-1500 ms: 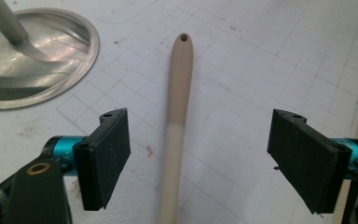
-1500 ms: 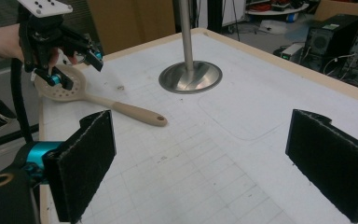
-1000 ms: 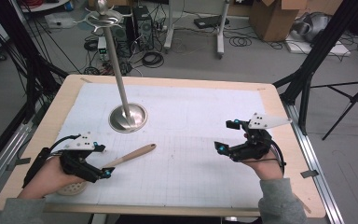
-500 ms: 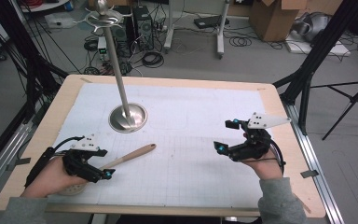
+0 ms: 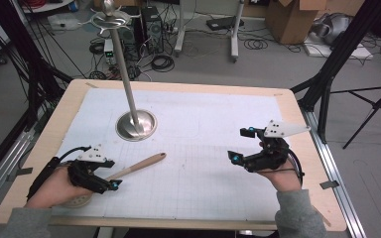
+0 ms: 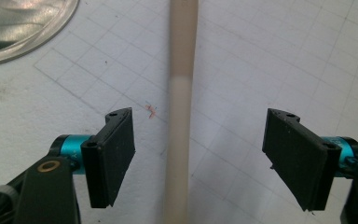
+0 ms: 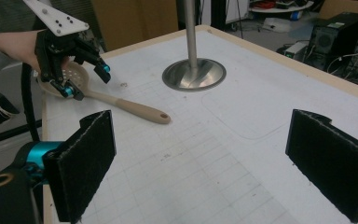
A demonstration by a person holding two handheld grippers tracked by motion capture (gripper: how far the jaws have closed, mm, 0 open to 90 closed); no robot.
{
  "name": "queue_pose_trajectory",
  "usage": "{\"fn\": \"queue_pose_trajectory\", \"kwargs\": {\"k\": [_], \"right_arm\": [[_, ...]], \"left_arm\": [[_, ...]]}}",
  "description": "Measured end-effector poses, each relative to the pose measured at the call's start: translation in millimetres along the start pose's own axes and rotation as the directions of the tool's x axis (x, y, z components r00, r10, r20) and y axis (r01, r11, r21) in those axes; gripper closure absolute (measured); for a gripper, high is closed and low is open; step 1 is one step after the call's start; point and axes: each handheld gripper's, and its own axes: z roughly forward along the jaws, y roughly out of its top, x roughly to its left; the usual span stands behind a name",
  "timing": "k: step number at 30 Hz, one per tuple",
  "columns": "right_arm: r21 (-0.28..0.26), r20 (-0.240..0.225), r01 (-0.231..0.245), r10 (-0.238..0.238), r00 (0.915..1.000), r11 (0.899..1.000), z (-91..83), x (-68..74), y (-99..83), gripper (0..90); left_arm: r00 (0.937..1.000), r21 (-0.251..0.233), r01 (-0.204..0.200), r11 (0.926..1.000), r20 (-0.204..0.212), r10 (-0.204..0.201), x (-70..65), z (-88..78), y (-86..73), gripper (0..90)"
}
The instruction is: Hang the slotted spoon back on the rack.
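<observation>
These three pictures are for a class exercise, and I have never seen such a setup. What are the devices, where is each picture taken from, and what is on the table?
A person holds a hand-held tool with two black jaws in each hand. The high view looks down on the table; each gripper view looks along one tool's own jaws.

On the table stand a metal pole on a round base and a beige slotted spoon.

The left gripper straddles the spoon's handle. Its jaws have just been closing, yet gaps remain on both sides of the handle in the left gripper view, so nothing is gripped.

The right gripper is open with nothing in it, off to the side.
</observation>
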Motion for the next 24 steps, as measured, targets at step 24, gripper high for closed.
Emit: {"fn": "queue_pose_trajectory", "kwargs": {"k": [24], "right_arm": [[0.005, 0.004, -0.005, 0.005, 1.0000, 1.000, -4.0, -0.3, -2.6, 7.2]], "left_arm": [[0.9994, 0.136, 0.008, 0.9906, -0.034, -0.004, 4.6, 5.5, -9.0, 47.7]]}}
